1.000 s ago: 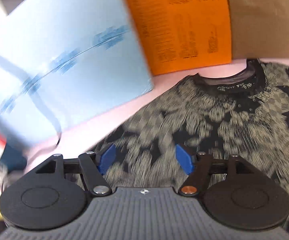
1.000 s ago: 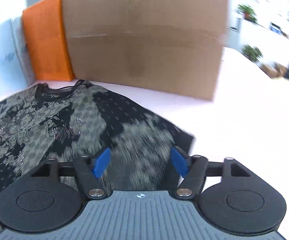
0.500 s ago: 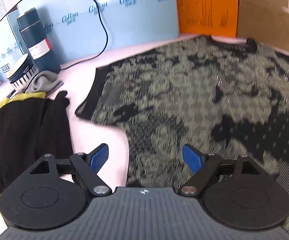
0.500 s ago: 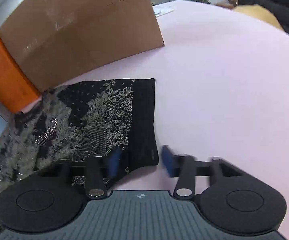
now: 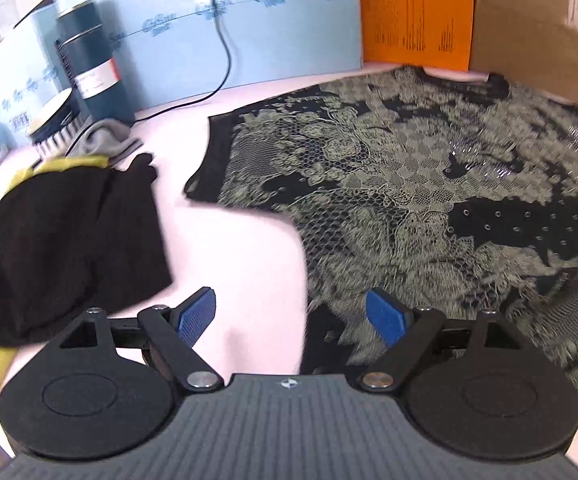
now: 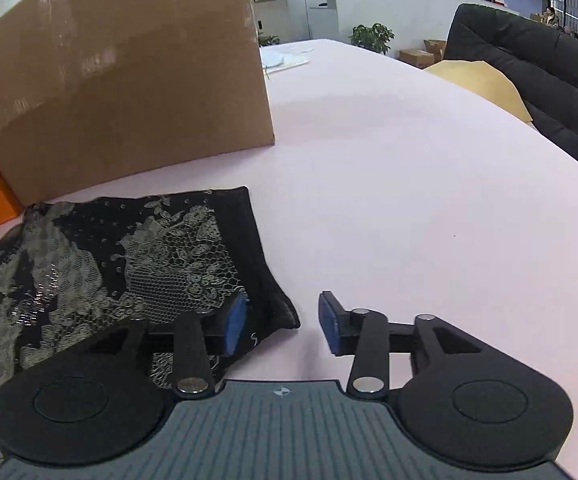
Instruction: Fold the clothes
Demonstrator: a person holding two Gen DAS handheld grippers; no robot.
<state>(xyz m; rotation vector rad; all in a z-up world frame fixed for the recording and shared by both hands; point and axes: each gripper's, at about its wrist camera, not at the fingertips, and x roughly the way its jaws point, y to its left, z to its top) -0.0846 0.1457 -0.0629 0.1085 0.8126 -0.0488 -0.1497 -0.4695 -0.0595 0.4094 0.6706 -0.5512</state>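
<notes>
A black garment [image 5: 61, 240] lies at nine o'clock on the pink tabletop [image 5: 249, 264]. The left hand-held gripper [image 5: 291, 316] gapes over the lace shirt [image 5: 429, 200] edge. The right hand-held gripper [image 6: 283, 322] is opening at the sleeve [image 6: 193, 264] corner, gripping nothing.

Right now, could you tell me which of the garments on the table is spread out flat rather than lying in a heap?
The lace-patterned top, black with pale green flowers, lies spread flat before the boxes. The plain black garment to its left is bunched in a heap.

Blue script logos on light-blue board [image 5: 273, 28], black print on orange sheet [image 5: 415, 12], all illegible
</notes>
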